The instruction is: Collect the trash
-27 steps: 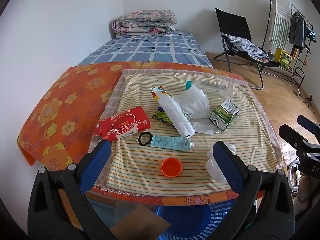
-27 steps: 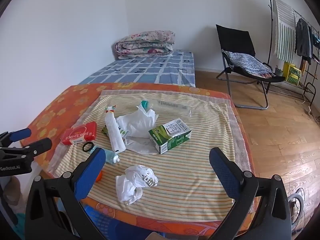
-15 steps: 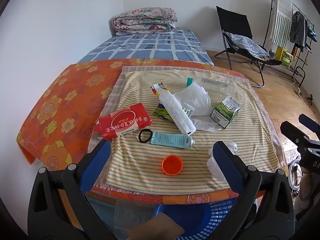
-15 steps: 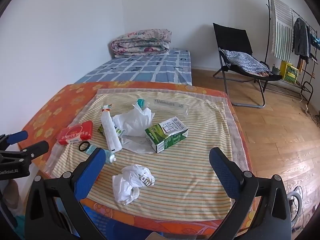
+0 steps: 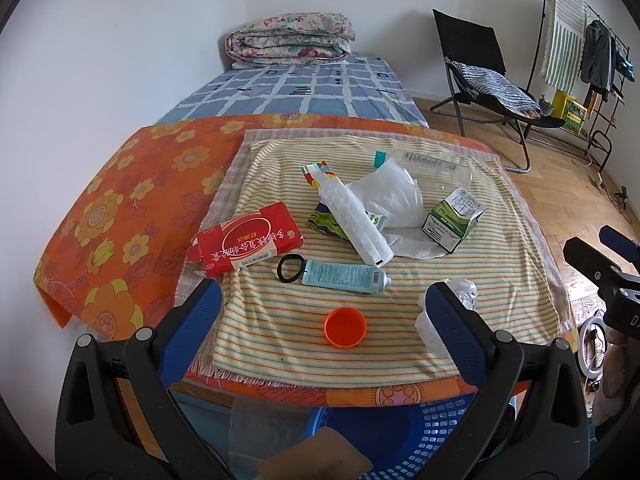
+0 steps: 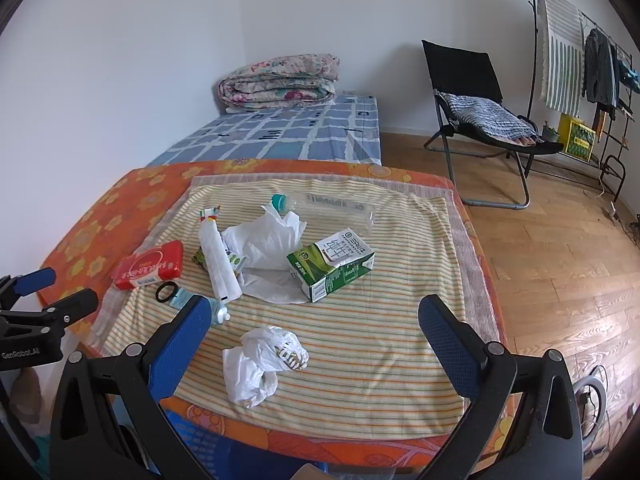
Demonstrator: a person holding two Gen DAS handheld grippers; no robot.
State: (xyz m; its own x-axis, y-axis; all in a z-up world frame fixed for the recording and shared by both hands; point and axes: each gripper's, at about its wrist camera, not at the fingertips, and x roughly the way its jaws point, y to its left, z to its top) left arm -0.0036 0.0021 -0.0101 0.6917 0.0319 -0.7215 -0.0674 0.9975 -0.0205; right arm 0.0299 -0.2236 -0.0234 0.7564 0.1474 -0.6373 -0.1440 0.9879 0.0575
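Both grippers hover at the near edge of the table, above the striped cloth, holding nothing. Left gripper: jaws spread wide, empty. Right gripper: jaws spread wide, empty.

Landmark: green milk carton, lying on its side right of the cloth's centre.

Trash relative to the carton:
- White plastic bag, loose, just left of the carton and touching it; a flat part of it reaches under the carton's near-left corner.
- Clear bottle with teal cap, lying flat just behind the carton.
- White wrapper, long, with coloured end, left of the carton past the bag; it lies over a green patterned packet.
- Red tissue pack, well to the left, at the cloth's left edge.
- Blue tube, lying near-left of the carton; a black ring touches its left end.
- Orange cap, open side up, nearer than the tube, between the left gripper's fingers in the left wrist view.
- Crumpled white wad, near side of the carton, well apart from it, between the right gripper's fingers in the right wrist view.

Blue basket sits below the table's near edge, under the left gripper. Contents: a brown piece and clear film, otherwise unclear.
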